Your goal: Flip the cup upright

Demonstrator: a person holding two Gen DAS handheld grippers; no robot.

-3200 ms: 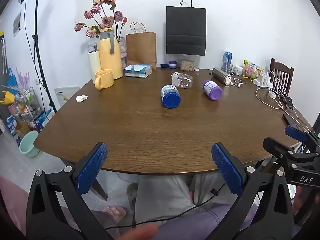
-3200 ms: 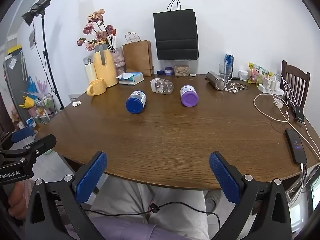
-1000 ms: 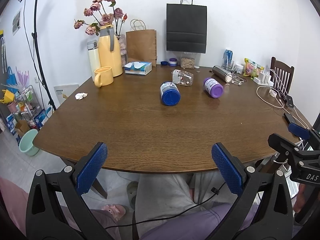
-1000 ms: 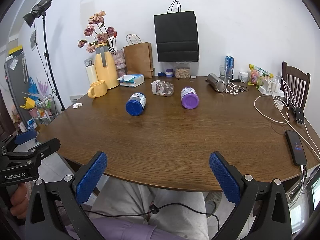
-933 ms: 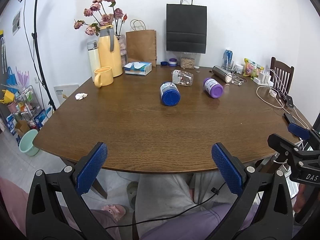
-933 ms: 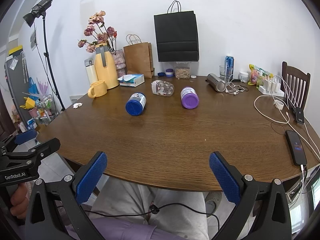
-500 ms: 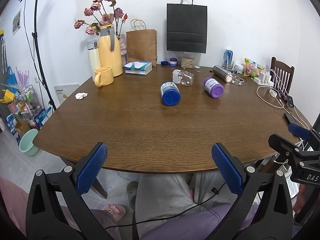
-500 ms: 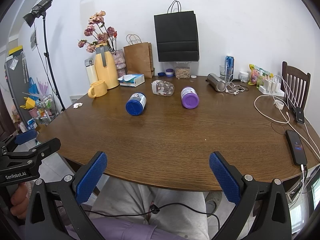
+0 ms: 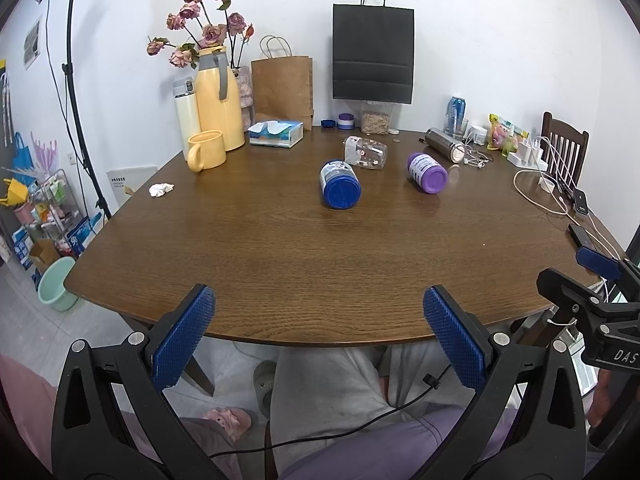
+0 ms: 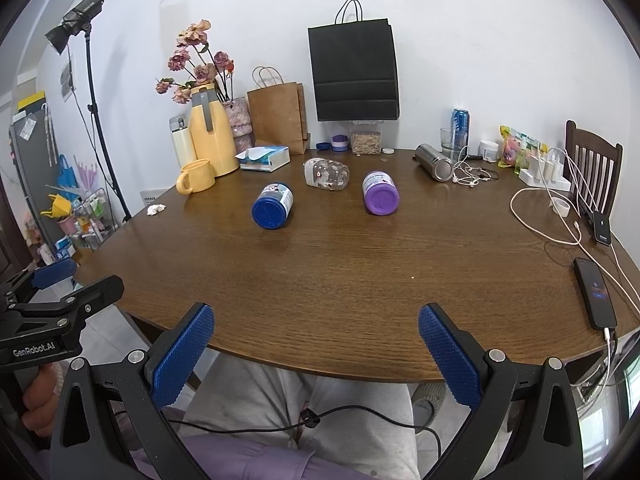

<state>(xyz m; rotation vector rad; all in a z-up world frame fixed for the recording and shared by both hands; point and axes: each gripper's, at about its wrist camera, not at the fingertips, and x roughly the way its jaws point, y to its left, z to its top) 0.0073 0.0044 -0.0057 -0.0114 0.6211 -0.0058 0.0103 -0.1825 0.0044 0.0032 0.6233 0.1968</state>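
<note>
Three cups lie on their sides on the brown table [image 9: 280,248]: a blue one [image 9: 339,189], a clear one [image 9: 366,152] behind it and a purple one [image 9: 426,171] to the right. They also show in the right wrist view: the blue cup [image 10: 272,205], the clear cup [image 10: 326,173] and the purple cup [image 10: 380,193]. My left gripper [image 9: 320,332] is open and empty, held before the table's near edge. My right gripper [image 10: 316,348] is open and empty, also at the near edge, right of the left one.
At the back left stand a yellow mug [image 9: 206,150], a yellow jug [image 9: 218,112] with flowers, a tissue box [image 9: 275,133] and paper bags [image 9: 373,60]. A steel flask [image 9: 444,144], cables and a phone [image 10: 595,292] lie at the right. A chair [image 10: 592,164] stands at the far right.
Both grippers have stayed open; the views have shifted only slightly. The cups have not moved.
</note>
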